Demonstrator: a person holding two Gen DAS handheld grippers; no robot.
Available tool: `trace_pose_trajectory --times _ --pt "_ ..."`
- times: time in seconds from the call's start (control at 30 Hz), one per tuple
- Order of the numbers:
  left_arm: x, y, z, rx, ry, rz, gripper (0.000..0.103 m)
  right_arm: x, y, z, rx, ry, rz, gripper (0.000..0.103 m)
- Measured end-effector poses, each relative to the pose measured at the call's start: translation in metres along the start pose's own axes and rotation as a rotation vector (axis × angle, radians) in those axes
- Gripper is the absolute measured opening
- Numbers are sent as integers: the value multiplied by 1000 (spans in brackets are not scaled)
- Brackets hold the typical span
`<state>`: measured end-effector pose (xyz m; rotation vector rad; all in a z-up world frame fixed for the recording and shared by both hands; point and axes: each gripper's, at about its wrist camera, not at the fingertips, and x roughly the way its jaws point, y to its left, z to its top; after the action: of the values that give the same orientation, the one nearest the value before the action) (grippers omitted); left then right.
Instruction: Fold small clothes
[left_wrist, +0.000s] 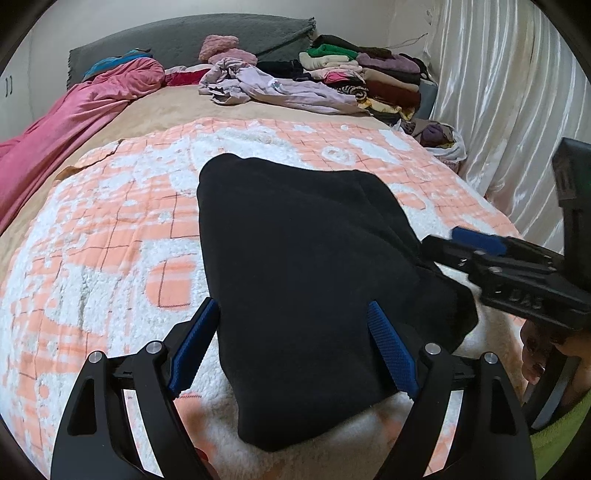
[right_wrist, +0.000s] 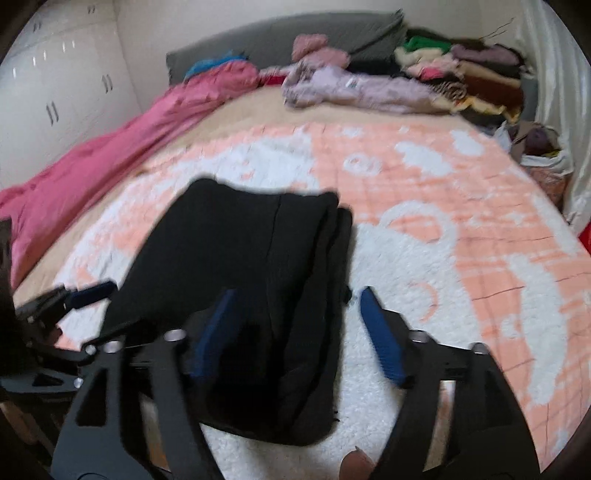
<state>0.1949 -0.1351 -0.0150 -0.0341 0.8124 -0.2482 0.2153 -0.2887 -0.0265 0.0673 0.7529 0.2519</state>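
Observation:
A folded black garment (left_wrist: 303, 280) lies flat on the peach-and-white fleece blanket (left_wrist: 110, 229). My left gripper (left_wrist: 291, 310) is open over its near end; one blue pad sits at the garment's left edge and the other above the cloth. My right gripper (right_wrist: 298, 295) is open too, its jaws spread over the right side of the black garment (right_wrist: 251, 258), with nothing pinched. The right wrist view is blurred. The right gripper (left_wrist: 454, 243) also shows at the garment's right edge in the left wrist view, and the left gripper (right_wrist: 92, 291) at the left in the right wrist view.
A pink duvet (left_wrist: 70, 122) runs along the bed's left side. A lilac garment (left_wrist: 280, 88) and a stack of folded clothes (left_wrist: 373, 77) lie at the far end by the grey headboard (left_wrist: 192, 40). White curtains (left_wrist: 509, 110) hang on the right.

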Motion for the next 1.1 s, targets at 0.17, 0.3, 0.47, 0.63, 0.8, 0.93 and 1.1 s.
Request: trace_pose_trajectory --times 0.17,0.3,0.47,0.63,0.8,0.93,1.1 --pt "-26 1 -1 13 -47 24 93 -43 6 -9 -1 -152 -38 91" --pt "-48 4 -10 18 -76 41 98 -68 6 -31 -1 -197 -53 94" --pt "-64 5 -33 9 -80 44 98 -75 8 -60 0 -154 -44 94" --pt "-66 6 -57 -5 -44 50 99 -67 14 -79 -13 -87 -46 94" --pt "-65 12 -70 -44 -11 52 99 -70 18 -87 -13 -74 -48 94" --pt "-68 13 -74 -52 -12 62 99 -74 21 -91 -12 -71 -53 94" --pt "-72 14 -75 -58 -11 75 99 -75 20 -93 -1 -64 -59 94"
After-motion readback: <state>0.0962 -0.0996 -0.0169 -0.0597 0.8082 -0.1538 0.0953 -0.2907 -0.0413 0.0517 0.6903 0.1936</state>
